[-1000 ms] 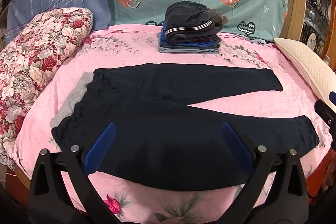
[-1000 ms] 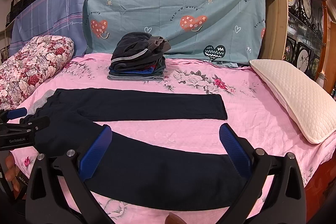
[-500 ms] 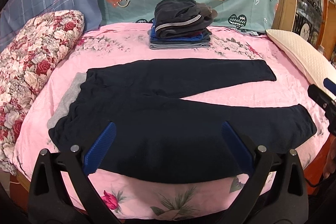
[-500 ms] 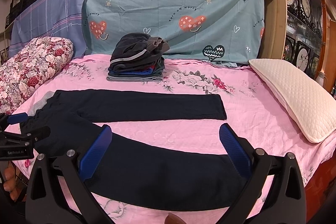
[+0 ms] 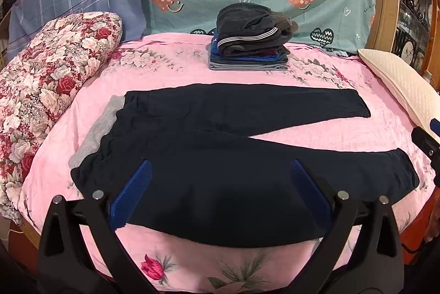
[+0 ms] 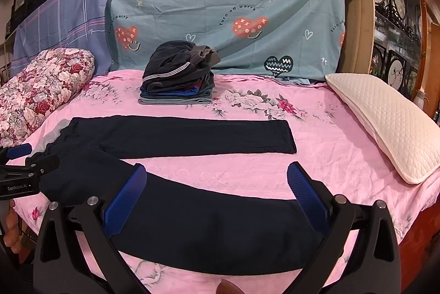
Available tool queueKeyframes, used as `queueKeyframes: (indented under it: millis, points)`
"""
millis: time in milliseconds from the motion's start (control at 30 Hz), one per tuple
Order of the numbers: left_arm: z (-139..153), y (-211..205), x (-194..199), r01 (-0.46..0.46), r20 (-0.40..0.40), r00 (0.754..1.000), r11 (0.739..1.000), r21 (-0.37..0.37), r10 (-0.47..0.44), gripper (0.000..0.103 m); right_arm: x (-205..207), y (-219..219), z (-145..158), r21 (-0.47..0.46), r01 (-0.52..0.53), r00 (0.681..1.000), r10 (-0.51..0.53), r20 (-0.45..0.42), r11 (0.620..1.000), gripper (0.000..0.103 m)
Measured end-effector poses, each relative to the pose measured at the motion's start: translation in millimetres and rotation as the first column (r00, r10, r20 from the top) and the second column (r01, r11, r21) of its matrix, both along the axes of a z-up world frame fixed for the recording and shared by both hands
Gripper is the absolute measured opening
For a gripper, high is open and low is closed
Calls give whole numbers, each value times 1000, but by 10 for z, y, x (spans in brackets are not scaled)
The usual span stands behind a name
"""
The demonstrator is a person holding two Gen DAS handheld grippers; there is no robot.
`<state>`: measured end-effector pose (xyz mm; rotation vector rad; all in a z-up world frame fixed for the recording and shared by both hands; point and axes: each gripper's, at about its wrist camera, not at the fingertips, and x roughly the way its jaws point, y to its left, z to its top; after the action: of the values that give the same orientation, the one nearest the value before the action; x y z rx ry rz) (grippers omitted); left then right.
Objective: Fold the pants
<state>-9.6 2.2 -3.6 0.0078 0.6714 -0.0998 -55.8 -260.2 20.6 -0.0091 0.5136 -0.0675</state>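
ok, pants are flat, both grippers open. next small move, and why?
Probably lower the left gripper and right gripper onto the near leg's front edge and pinch. The pants lie spread, legs apart, ungripped; folding it onto the far leg seems first.

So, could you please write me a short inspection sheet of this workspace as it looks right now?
Surface: pink flowered bedsheet, lightly wrinkled.
Job's things: dark pants lying flat, legs spread apart, grey waistband toward the left.
Clutter: stack of folded clothes at the back; flowered quilt on the left; cream pillow on the right.
Grippers: left tongs open above the near leg; right tongs open above the same leg.
Cables: nothing seen.
Surroundings: teal heart-print cloth over the headboard; wooden shelves on the right.
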Motion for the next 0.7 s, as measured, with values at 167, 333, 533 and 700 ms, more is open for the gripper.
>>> queueKeyframes:
  millis: [167, 333, 533, 700]
  points:
    - [26, 23, -4, -26, 19, 999, 1000, 16, 25, 101, 29, -35, -18, 4, 23, 1000, -23, -7, 1000, 102]
    - [40, 34, -6, -36, 33, 999, 999, 29, 35, 101, 43, -50, -26, -2, 32, 999, -32, -9, 999, 102]
    - [50, 58, 2, -41, 36, 999, 999, 29, 40, 101, 55, -101, -42, 1, 49, 999, -49, -19, 999, 102]
    - [48, 63, -2, -40, 36, 999, 999, 30, 39, 101, 58, -112, -50, 4, 49, 999, -49, -22, 999, 102]
